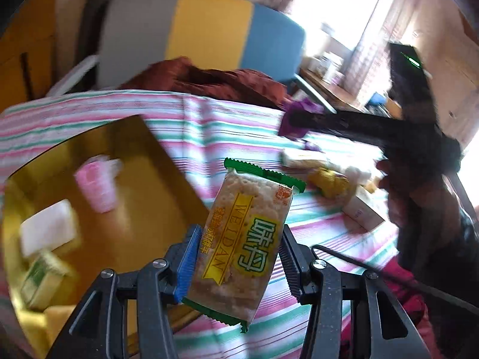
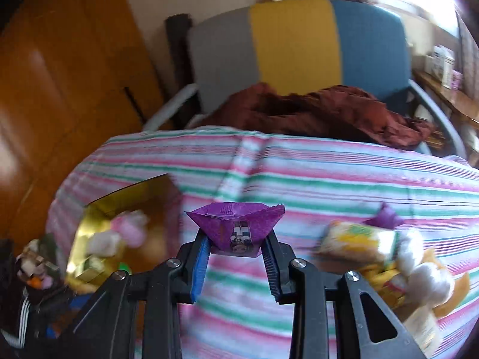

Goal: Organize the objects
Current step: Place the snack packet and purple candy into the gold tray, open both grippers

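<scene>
The left gripper [image 1: 236, 263] is clamping a cracker packet [image 1: 244, 239] across its short width, jaws narrowed to the pack, so the long body is standing up out of the fingers and tilting toward one o'clock. Held by the lower half, the packet is hanging clear of the striped cloth on the worktop [image 1: 227, 131], which probably suits carrying it over a rim rather than sliding it.

In the right wrist view, the right gripper [image 2: 236, 248] is pinching a small purple wrapped sweet [image 2: 236, 227] at its base, jaws pulled in tight against its sides; the flared top is splaying above the fingertips, free of the cloth.

At about nine o'clock of the left gripper, a gold tray [image 1: 155, 161] is already holding a pink wrapped item [image 1: 97, 187], a white block [image 1: 48, 227] and a green-and-white pack [image 1: 42, 278], so it appears to be the collecting place, and both held snacks are likely bound there.

At three o'clock of the right gripper, a loose heap of snacks [image 2: 386, 254] is lying unsorted on the cloth.

Farther off, at twelve o'clock, a rust-brown garment [image 2: 323, 110] is bunching on a grey, yellow and blue chair [image 2: 296, 42].
</scene>
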Demonstrator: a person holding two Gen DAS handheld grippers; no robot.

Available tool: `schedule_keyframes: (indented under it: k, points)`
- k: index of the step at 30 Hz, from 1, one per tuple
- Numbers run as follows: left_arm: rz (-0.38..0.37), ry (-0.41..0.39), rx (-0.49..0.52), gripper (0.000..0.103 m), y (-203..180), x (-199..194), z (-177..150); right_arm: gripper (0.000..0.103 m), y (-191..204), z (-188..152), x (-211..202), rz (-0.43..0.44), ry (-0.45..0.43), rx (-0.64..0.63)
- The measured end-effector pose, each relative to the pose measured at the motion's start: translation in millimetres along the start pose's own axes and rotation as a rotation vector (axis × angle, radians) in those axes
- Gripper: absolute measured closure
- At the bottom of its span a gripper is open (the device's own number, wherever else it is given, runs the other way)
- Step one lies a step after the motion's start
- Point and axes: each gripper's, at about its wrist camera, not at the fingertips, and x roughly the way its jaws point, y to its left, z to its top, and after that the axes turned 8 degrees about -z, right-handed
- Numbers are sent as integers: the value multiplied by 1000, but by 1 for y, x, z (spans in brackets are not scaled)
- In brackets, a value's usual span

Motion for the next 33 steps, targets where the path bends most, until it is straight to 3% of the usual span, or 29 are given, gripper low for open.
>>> schedule_keyframes:
  k: [5,10,13,19,22,24,25,28,33]
  points:
    - [71,-25,-112,51,48,-29,-18,70,59,-17,-3,93,41,-127]
    - [131,-5,-195,51,85,-24,-19,70,105,-35,11,114,106,-223]
    - [174,-1,-199,51,104,-8,-5,70,122,-40,24,110,154,-254]
    - [229,13,-301,54,154,26,34,70,151,-41,65,79,251,-327]
    - [215,-22,-319,54,156,16,42,70,161,-33,78,66,251,-337]
    - [206,-59,-304,45,151,3,41,68,166,-23,84,56,229,-325]
    - [214,-72,-297,42,149,-4,39,66,167,-19,86,42,212,-319]
    - [220,-109,-306,35,146,-27,30,32,172,-11,88,0,177,-329]
    - [238,-152,-303,35,136,-56,8,31,166,-18,77,-26,148,-303]
